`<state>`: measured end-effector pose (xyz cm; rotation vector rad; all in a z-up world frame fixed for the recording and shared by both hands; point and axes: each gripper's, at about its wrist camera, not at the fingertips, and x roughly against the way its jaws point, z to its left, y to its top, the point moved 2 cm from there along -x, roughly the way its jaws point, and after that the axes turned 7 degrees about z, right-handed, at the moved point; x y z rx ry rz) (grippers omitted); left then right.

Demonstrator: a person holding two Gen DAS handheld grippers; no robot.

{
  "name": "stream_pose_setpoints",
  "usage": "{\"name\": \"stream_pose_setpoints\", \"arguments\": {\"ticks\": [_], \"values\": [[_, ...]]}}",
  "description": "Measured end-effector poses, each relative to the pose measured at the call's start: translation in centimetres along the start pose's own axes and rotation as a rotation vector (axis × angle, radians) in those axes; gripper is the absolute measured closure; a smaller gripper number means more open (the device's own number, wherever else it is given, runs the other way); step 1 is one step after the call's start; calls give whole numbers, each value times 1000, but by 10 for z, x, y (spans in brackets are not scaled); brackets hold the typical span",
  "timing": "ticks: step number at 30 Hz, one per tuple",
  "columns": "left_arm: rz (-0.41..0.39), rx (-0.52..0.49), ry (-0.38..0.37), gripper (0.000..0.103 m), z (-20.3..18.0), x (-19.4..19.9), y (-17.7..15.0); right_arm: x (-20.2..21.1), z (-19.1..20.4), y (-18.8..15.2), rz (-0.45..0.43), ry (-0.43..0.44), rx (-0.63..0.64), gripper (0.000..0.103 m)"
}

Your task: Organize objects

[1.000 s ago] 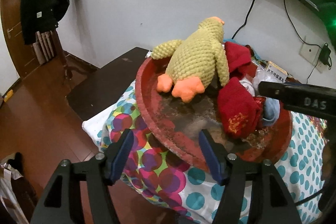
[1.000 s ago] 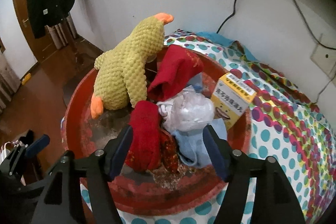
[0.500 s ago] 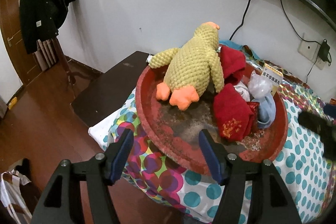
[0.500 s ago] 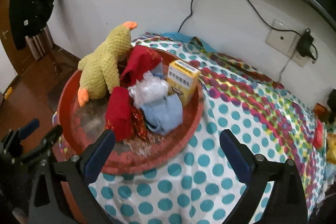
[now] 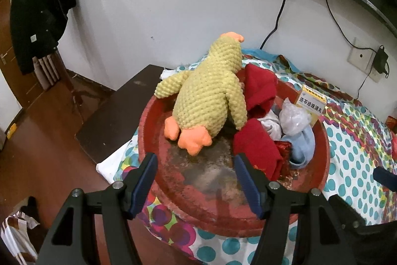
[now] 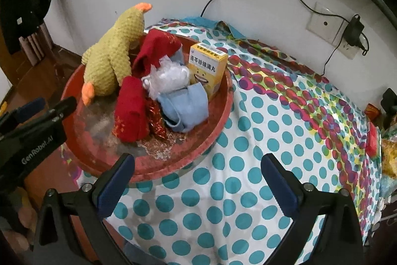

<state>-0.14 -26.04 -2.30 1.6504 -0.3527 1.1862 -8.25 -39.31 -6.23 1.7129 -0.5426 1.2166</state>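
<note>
Now, right gripper [image 6: 198, 180]: jaws spread wide, having just been opening, gripping nothing, hovering over the polka-dot tablecloth [image 6: 285, 140].
Left gripper [image 5: 196, 180]: jaws standing apart, holding nothing, hanging above the near rim of the round red basin [image 5: 148, 126].
Basin contents: yellow knitted plush duck [image 5: 211, 93] leaning on the far rim, red folded cloths [image 5: 255, 148], pale blue cloth [image 6: 183, 103], crumpled clear plastic bag [image 6: 168, 76], yellow medicine box [image 6: 207, 66].

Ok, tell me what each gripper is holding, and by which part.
Nothing is held. The left gripper is open above the red basin's near rim. The right gripper, whose jaws have just been opening, stands wide over the dotted cloth.
</note>
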Motion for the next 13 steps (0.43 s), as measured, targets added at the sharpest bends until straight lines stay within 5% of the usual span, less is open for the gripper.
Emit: {"name": "stream_pose_setpoints", "arguments": {"ticks": [13], "values": [[10,-11,-27,37,-3,-11,1,-21,6,-4,67,14,20,2]]}}
